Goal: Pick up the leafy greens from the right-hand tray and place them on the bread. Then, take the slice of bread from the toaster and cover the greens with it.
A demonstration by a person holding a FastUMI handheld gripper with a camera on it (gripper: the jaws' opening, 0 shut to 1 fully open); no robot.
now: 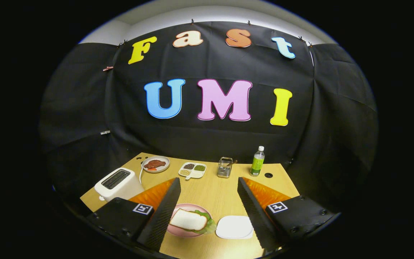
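- Gripper (208,212): fingers spread wide, holding nothing, raised above the table (214,194).
- Bread slice (188,220) lies over the leafy greens (210,226) on a pink plate (182,232), between the fingers.
- White tray (234,227) beside the plate.
- Toaster (118,183) at left.
- Green-labelled bottle (257,162): writing too small to read.
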